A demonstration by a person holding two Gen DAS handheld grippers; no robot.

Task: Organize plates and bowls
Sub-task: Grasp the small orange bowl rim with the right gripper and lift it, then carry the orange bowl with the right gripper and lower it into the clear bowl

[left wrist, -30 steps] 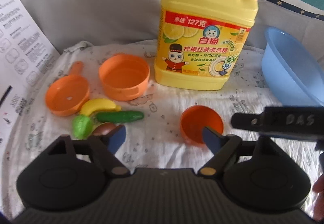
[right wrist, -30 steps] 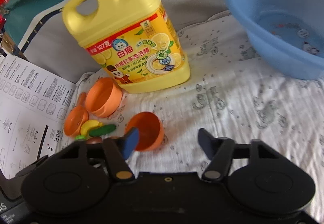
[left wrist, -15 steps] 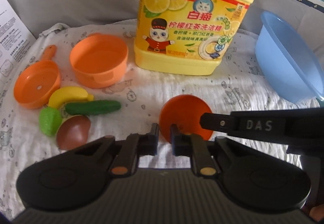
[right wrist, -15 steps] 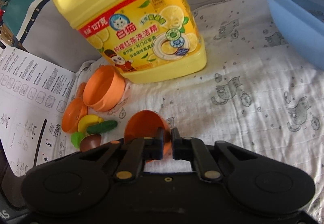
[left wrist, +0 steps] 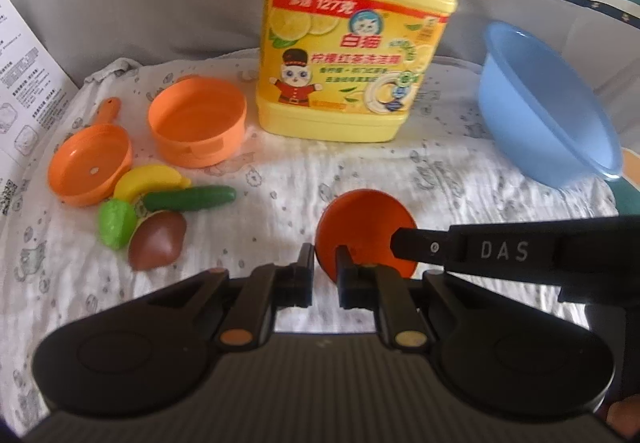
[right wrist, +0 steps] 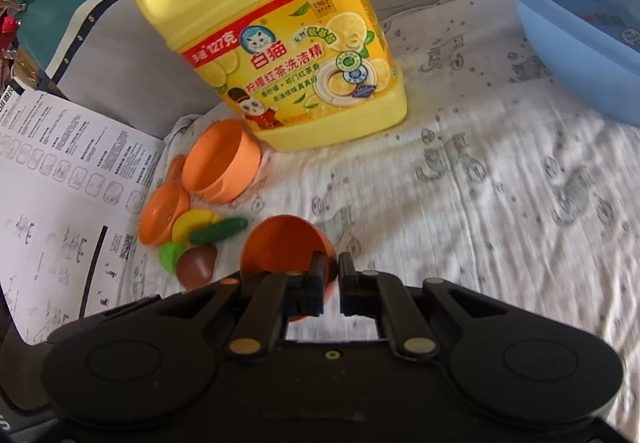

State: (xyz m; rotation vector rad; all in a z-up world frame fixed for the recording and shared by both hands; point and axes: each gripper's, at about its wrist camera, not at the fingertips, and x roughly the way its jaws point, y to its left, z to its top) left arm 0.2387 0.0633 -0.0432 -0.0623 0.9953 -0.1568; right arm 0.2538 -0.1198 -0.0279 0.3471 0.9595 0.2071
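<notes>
Small orange bowl (left wrist: 362,221): lies on the printed white cloth (left wrist: 460,179), nearest both cameras. In the left wrist view the left gripper (left wrist: 325,275) has its jaws drawn nearly together with the bowl's near rim at the narrow gap; whether the pads actually pinch the rim cannot be told. In the right wrist view the right gripper (right wrist: 329,285) stands likewise almost closed at the bowl's (right wrist: 286,247) near edge, grip equally uncertain. Its black finger, marked DAS, crosses the bowl from the right in the left wrist view.

Toy food, left of the bowl: brown piece (left wrist: 157,241), light green piece (left wrist: 116,223), dark green cucumber (left wrist: 190,198), yellow banana (left wrist: 150,179), clustered and touching.

Orange toy pan (left wrist: 90,167): beside the banana, handle pointing away.

Larger orange bowl (left wrist: 197,121): behind the pan, upright.

Yellow detergent jug (left wrist: 358,47): upright, just right of the larger bowl.

Blue basin (left wrist: 548,107): far right, tilted.

Printed paper sheet (right wrist: 60,195): far left edge.
</notes>
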